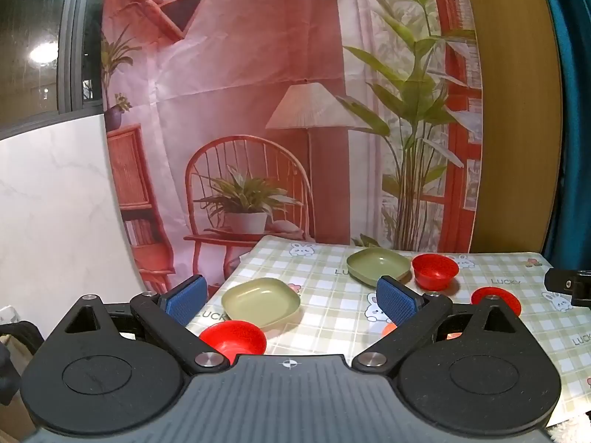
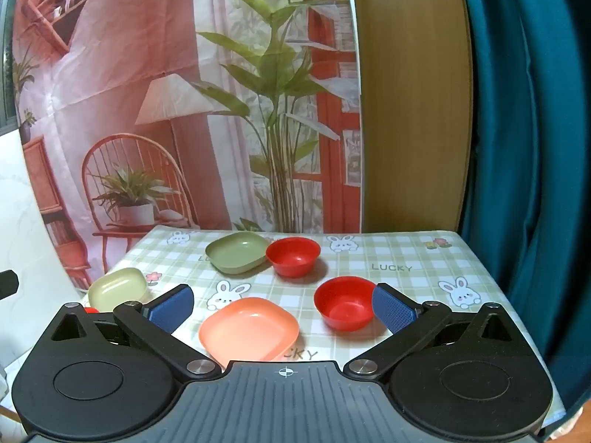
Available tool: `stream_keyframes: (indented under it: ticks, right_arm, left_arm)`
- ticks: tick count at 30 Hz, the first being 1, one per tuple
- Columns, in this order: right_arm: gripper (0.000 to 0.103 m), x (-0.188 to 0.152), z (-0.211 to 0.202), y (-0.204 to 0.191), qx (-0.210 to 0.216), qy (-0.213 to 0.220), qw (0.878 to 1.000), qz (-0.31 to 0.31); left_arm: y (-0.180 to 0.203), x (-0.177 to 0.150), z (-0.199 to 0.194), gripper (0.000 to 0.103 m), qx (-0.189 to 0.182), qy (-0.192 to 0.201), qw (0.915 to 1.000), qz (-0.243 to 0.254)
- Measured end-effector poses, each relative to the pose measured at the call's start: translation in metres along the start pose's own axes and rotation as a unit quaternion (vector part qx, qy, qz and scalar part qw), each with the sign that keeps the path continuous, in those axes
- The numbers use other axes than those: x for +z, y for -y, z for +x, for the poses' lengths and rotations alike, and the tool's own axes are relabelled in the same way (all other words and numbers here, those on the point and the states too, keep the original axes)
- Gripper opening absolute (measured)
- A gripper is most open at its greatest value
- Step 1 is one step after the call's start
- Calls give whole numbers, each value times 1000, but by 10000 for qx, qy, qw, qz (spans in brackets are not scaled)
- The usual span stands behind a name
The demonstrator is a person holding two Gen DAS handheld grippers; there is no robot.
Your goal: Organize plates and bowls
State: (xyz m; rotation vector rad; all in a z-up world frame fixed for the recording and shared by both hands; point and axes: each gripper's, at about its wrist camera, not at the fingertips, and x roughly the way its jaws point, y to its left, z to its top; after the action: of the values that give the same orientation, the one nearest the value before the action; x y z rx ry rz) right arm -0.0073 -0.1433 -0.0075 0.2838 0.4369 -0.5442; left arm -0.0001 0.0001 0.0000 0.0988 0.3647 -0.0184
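On the checked tablecloth (image 2: pixel 406 251) lie square plates and red bowls. In the right wrist view: a dark green plate (image 2: pixel 236 251) at the back, a red bowl (image 2: pixel 293 256) touching it, a second red bowl (image 2: pixel 345 308), an orange plate (image 2: pixel 249 328) and a pale green plate (image 2: pixel 116 288) at the left edge. My right gripper (image 2: pixel 282 308) is open and empty above the orange plate. In the left wrist view, my left gripper (image 1: pixel 291 302) is open and empty over the pale green plate (image 1: pixel 262 302), with a third red bowl (image 1: pixel 233 339) below it.
The table's left edge drops off beside the pale green plate. A printed backdrop (image 2: pixel 184 110) hangs behind the table, with a wooden panel (image 2: pixel 410 110) and a teal curtain (image 2: pixel 528 147) to the right. The right gripper's body (image 1: pixel 569 284) shows at the left wrist view's right edge.
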Motion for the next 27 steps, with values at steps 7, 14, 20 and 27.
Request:
stream_keyframes:
  ticks: [7, 14, 20, 27]
  right_arm:
    - [103, -1, -1, -1, -1, 13, 10000, -1]
    - [103, 0, -1, -1, 1, 16, 10000, 1]
    - [103, 0, -1, -1, -1, 19, 10000, 0]
    - [103, -1, 0, -1, -4, 21, 10000, -1]
  left_arm:
    - [0, 1, -3, 99, -35, -49, 10000, -48]
    - [-2, -1, -5, 99, -9, -28, 10000, -18]
    - [0, 0, 1, 99, -4, 11, 10000, 67]
    - [0, -1, 2, 99, 24, 27, 9999, 149]
